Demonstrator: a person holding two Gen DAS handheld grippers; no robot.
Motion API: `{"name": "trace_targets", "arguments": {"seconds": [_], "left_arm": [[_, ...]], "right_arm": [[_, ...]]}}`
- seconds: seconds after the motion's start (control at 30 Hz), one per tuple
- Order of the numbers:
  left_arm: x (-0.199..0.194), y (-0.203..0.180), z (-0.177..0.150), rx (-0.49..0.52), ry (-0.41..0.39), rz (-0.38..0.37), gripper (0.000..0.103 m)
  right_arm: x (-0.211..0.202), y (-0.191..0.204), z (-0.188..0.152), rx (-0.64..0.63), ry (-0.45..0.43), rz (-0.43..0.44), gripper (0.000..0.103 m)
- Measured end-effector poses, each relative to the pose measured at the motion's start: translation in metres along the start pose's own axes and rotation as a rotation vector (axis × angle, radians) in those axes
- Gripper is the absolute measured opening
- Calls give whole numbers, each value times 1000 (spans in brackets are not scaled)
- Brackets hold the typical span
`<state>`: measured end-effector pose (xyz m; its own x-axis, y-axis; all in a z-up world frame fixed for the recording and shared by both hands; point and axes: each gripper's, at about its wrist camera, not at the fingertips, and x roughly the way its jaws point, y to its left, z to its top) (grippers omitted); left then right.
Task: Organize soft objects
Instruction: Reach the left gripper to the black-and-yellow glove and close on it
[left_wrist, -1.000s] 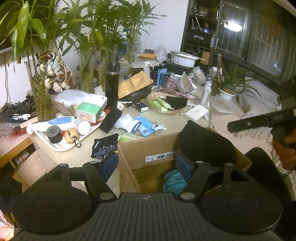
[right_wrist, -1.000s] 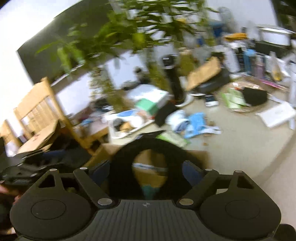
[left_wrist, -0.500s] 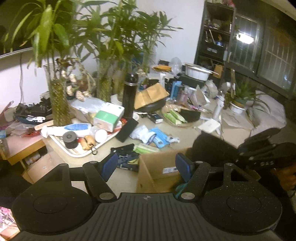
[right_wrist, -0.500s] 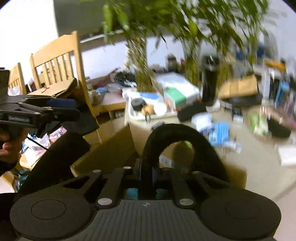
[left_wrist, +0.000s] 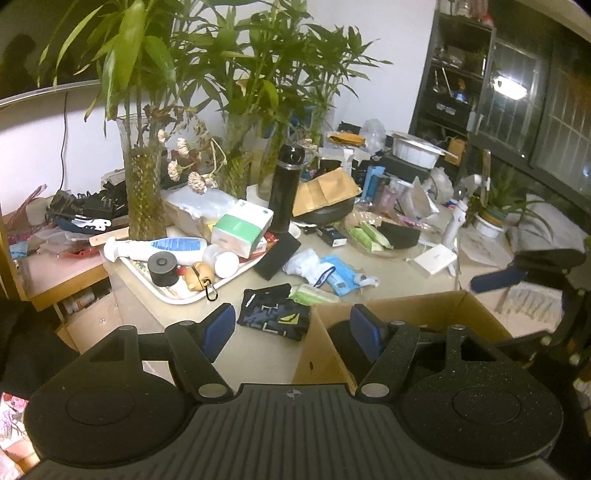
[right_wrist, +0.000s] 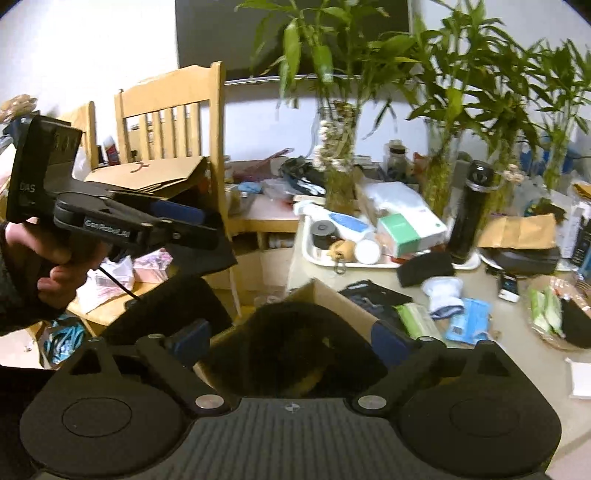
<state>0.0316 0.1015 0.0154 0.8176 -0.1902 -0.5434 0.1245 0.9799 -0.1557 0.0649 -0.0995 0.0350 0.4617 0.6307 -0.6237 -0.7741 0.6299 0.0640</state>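
White wall (left_wrist: 33, 147) behind tall bamboo plants (left_wrist: 236, 74) in glass vases, dark shelving unit (left_wrist: 454, 85) in the corner, barred windows (left_wrist: 554, 122) with a ceiling light (left_wrist: 511, 83) reflected, wooden slatted chair (right_wrist: 173, 110), cluttered beige surface (left_wrist: 399, 275), dim indoor lighting

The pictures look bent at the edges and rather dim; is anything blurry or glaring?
Left wrist view: sharp, strong fisheye bending at the rim, black corners, one glaring ceiling lamp behind the window bars. Right wrist view: same bending, slightly soft, dim warm light; the black cushion in the cardboard box shows almost no detail.
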Motion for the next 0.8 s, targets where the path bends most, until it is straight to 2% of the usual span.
{"name": "trace_targets", "arguments": {"seconds": [0.07,0.27,0.6,0.8], "left_arm": [[2,-1,0,14,8,2,68],[12,-7,4,34,21,-6,68],[41,-28,11,78,59,-11,68],[55,-34,18,92,72,-36,68]], "right_arm": [[-9,-8,-6,24,0,-20,103],[-25,-42,-32,139,23,-111,103],[-48,-111,-78,513,63,-229,103],[-63,-132,-83,568,52,-307,103]]}}
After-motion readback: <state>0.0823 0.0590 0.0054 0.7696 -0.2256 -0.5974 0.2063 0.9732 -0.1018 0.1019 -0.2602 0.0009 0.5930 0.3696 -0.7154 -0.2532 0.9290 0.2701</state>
